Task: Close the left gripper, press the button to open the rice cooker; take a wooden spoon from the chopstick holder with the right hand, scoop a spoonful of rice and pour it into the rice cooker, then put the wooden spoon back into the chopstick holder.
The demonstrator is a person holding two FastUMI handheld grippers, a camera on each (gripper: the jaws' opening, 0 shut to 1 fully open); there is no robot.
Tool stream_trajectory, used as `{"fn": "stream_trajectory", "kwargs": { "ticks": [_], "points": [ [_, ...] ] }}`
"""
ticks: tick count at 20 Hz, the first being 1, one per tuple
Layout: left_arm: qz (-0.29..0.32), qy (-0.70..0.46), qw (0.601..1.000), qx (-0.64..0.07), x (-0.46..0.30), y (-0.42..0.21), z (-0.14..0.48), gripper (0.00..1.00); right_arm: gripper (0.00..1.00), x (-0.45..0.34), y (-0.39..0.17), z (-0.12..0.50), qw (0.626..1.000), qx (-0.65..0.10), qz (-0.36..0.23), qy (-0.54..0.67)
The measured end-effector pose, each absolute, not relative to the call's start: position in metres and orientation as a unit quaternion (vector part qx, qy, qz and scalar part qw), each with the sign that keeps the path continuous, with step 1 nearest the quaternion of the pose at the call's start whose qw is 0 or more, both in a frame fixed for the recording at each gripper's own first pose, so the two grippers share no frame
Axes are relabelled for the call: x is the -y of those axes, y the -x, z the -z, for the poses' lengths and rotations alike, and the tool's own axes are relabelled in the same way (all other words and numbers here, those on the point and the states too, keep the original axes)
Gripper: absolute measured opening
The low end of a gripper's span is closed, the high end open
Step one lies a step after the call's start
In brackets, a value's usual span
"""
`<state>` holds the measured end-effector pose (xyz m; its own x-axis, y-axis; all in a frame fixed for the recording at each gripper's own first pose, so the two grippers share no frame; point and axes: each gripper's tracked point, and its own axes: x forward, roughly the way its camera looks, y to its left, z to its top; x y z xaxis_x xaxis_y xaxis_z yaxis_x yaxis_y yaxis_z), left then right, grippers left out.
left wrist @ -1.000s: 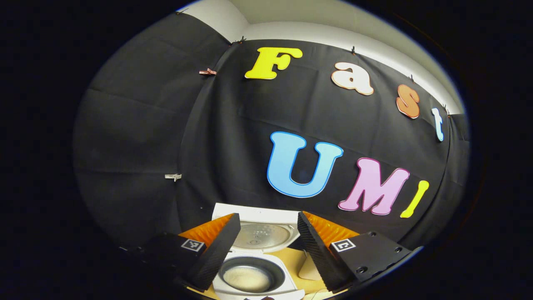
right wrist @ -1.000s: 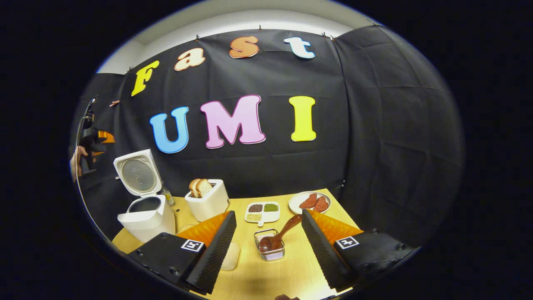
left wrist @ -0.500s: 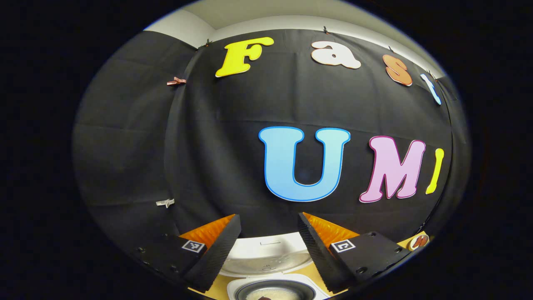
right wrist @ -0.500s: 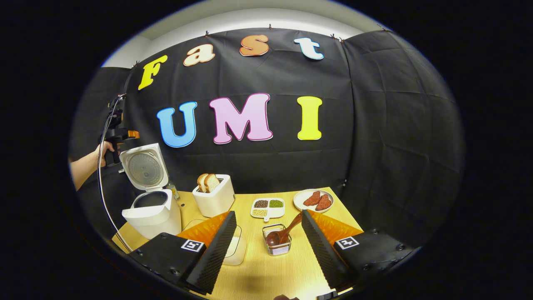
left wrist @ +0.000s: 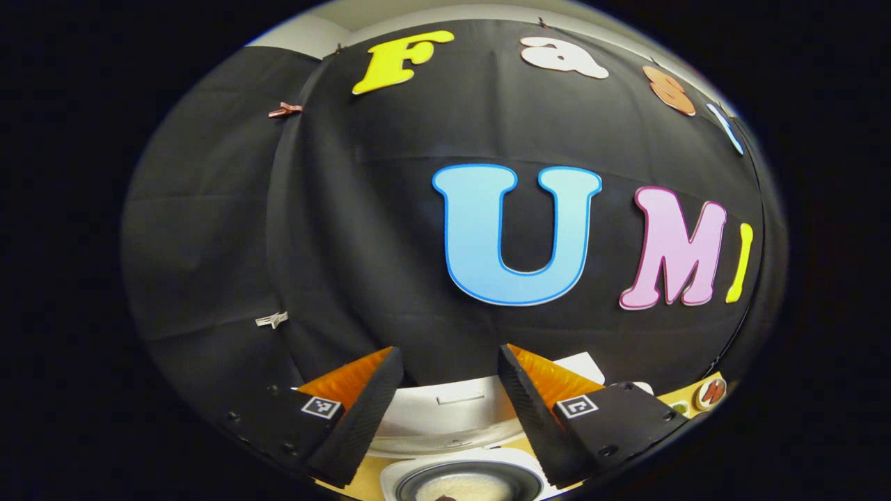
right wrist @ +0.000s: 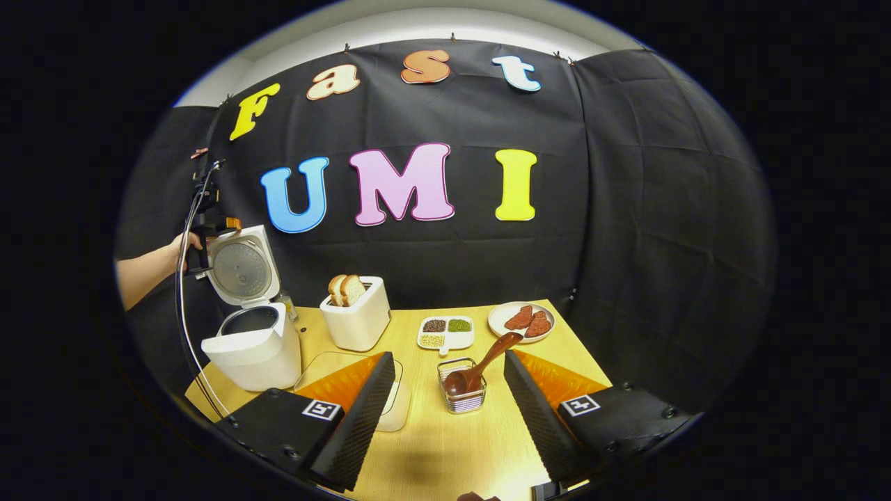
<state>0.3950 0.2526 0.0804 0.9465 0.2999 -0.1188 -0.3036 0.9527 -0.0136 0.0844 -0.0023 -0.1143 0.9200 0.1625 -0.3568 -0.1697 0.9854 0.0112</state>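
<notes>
My right gripper (right wrist: 445, 390) hangs over the near edge of the table (right wrist: 445, 452), jaws spread wide and holding nothing. The wooden spoon (right wrist: 480, 365) stands in the wire chopstick holder (right wrist: 461, 400) at lower centre of the right gripper view, bowl down, handle leaning up to the right.

My left gripper (left wrist: 445, 390) is up by the rice cooker (right wrist: 252, 348) at the left of that view, jaws wide apart and empty. The lid (right wrist: 240, 268) stands open, and the left gripper view shows pale contents in the pot (left wrist: 468, 483).

Risks as I judge them: the holder looks light, so a skewed pull could tip it — and carrying the spoon leftward takes it past the toaster (right wrist: 358, 320).

Pale wood table, black cloth walls all round.
</notes>
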Motion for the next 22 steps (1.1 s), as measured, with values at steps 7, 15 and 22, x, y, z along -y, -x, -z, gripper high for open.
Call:
{"fn": "stream_trajectory", "kwargs": {
  "ticks": [7,15,22],
  "points": [
    [-0.153,0.058,0.977,-0.133,-0.219,-0.342,-0.058,0.97,0.99,-0.022,-0.078,0.120,0.974,-0.184,-0.130,0.005],
    [-0.146,0.100,0.963,-0.201,-0.175,-0.286,0.005,0.98,0.98,-0.021,-0.059,0.137,0.969,-0.205,-0.140,-0.014],
    [-0.143,0.109,0.955,-0.237,-0.153,-0.264,0.087,0.98,0.98,-0.007,-0.050,0.148,0.967,-0.221,-0.126,-0.018]
  ]
}}
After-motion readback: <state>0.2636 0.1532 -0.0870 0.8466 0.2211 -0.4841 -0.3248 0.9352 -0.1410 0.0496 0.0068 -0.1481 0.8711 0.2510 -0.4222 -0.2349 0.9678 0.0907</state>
